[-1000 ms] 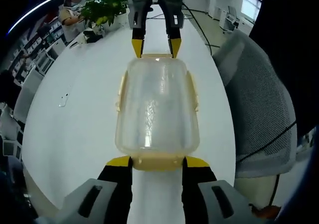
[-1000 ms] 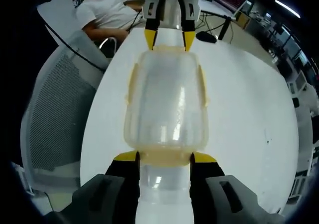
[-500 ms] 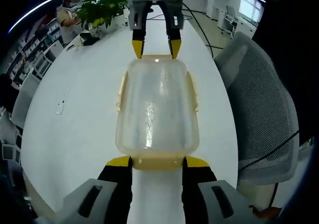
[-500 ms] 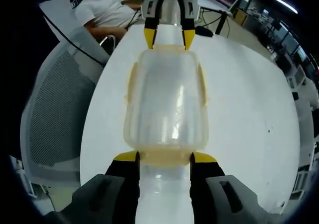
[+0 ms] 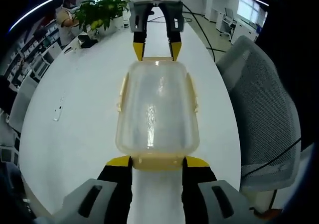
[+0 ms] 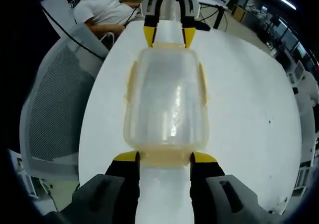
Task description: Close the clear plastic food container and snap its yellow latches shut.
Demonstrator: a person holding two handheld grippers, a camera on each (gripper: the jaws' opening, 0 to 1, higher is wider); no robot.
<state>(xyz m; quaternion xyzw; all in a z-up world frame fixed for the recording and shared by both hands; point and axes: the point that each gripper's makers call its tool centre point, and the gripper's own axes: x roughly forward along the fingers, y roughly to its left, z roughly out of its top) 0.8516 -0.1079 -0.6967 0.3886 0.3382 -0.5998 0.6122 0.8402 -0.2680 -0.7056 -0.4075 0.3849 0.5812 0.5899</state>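
Note:
The clear plastic container (image 5: 157, 107) with its lid on is held lengthwise between my two grippers over the white table (image 5: 70, 134). In the left gripper view my left gripper (image 5: 158, 162) is shut on the yellow end latch (image 5: 158, 159) nearest me. My right gripper (image 5: 156, 49) grips the far end. The right gripper view mirrors this: the right gripper (image 6: 166, 158) clamps the near end latch (image 6: 166, 157) of the container (image 6: 167, 99), and the left gripper (image 6: 168, 37) holds the far end. Yellow side latches (image 5: 119, 92) lie against the long walls.
A grey mesh chair (image 5: 259, 109) stands beside the table edge, also seen as the chair (image 6: 55, 104). A potted plant (image 5: 102, 10) sits at the far end. A person (image 6: 102, 10) in white sits beyond the table. A small flat object (image 5: 57, 114) lies on the table.
The table and chair have slid slightly in both views while the container keeps its place between the jaws, so both hands moved together with it. The grips are unchanged.

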